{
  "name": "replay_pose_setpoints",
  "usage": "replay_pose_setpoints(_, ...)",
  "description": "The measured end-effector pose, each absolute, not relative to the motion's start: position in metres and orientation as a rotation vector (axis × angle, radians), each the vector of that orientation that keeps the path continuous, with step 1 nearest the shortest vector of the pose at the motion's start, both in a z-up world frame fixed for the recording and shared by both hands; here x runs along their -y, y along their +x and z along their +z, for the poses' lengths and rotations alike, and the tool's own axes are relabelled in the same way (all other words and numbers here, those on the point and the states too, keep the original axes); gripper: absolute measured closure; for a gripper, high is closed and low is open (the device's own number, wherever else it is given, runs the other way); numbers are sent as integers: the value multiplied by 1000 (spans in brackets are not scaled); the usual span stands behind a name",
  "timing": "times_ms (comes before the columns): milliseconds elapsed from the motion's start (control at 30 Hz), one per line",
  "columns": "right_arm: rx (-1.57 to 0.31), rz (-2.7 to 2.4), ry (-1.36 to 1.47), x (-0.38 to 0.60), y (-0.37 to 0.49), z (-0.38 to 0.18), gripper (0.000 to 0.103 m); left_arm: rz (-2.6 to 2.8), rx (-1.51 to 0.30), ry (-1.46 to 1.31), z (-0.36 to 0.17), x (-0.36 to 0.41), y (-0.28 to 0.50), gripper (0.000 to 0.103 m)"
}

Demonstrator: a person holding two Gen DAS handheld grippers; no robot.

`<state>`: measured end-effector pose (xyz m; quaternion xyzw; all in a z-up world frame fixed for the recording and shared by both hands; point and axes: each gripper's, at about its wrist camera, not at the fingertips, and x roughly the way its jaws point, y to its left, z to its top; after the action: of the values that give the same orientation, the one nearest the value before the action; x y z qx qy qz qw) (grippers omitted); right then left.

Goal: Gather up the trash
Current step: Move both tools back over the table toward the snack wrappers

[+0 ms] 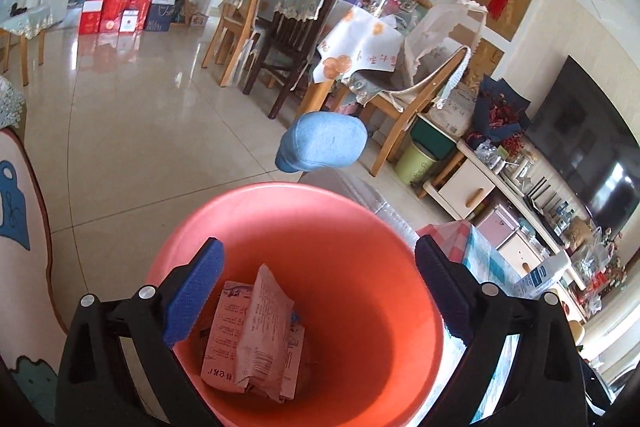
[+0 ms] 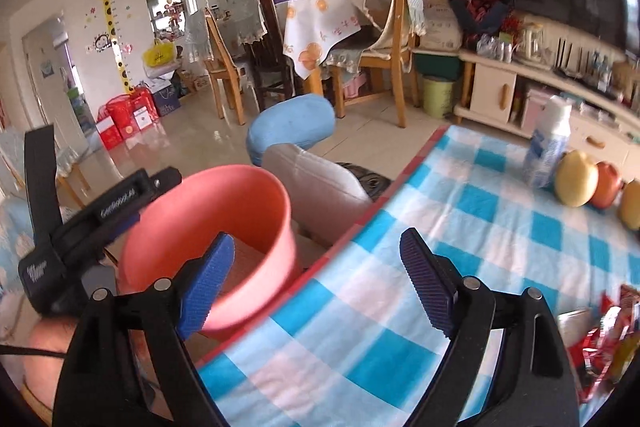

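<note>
wrappers in pink bin

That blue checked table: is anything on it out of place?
Yes. Red wrappers lie crumpled at the checked table's right edge, loose trash not yet in the pink bucket. The bottle and fruit look orderly.

Bin beside the table edge, wrappers inside

A crumpled wrapper is seen lying in the bin, which is placed just left of the checked tablecloth. A bottle and fruit are set side by side at the cloth's far right; chairs are ranged behind.
</note>
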<state>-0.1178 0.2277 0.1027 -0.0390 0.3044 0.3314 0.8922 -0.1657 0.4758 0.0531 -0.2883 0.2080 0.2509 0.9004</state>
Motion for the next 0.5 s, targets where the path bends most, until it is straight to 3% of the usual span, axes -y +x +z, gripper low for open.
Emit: replay_pose_setpoints(500, -557, 531, -154, -145, -155, 92, 8, 375, -515, -365, 67, -405, -146, 8)
